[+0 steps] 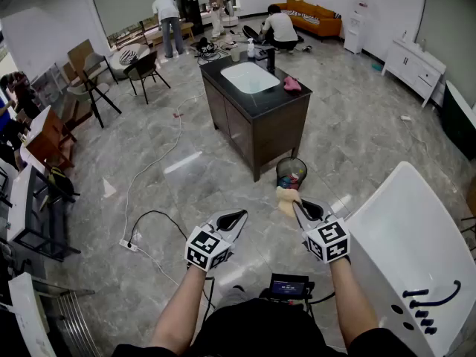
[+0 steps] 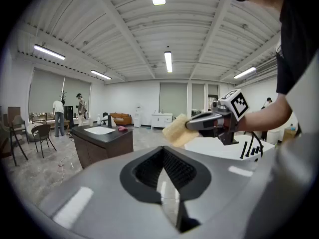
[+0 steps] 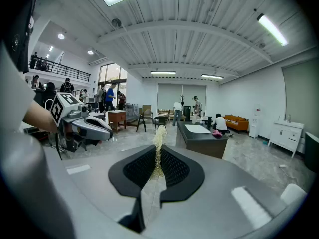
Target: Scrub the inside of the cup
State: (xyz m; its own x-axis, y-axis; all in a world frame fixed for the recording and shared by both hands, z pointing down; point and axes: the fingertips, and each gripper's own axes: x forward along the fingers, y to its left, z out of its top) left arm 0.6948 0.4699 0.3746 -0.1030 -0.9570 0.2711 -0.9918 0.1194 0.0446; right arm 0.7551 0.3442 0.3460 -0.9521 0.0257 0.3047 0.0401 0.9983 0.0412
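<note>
1. Carrying rather than scrubbing: the right tongs (image 3: 157, 159) pinch a yellow sponge (image 3: 158, 142) edge-on. Its free end juts past the tips, a hold judged to leave a scrubbing face ready to enter a cup.
2. Left tongs (image 2: 163, 156): pressed together with nothing between them. They are judged free to steady the cup once it is reached.
3. Position: both tongs are side by side and apart over the floor (image 1: 178, 162), tipped slightly down. They point toward the dark table (image 1: 282, 99) with its white sink basin (image 1: 249, 76).
4. Cup: none can be told for certain. Small pale items (image 1: 235, 53) stand at the table's far end, too small to name. The table lies far ahead, well apart from both tongs, with a waste bin (image 1: 291, 173) between.
</note>
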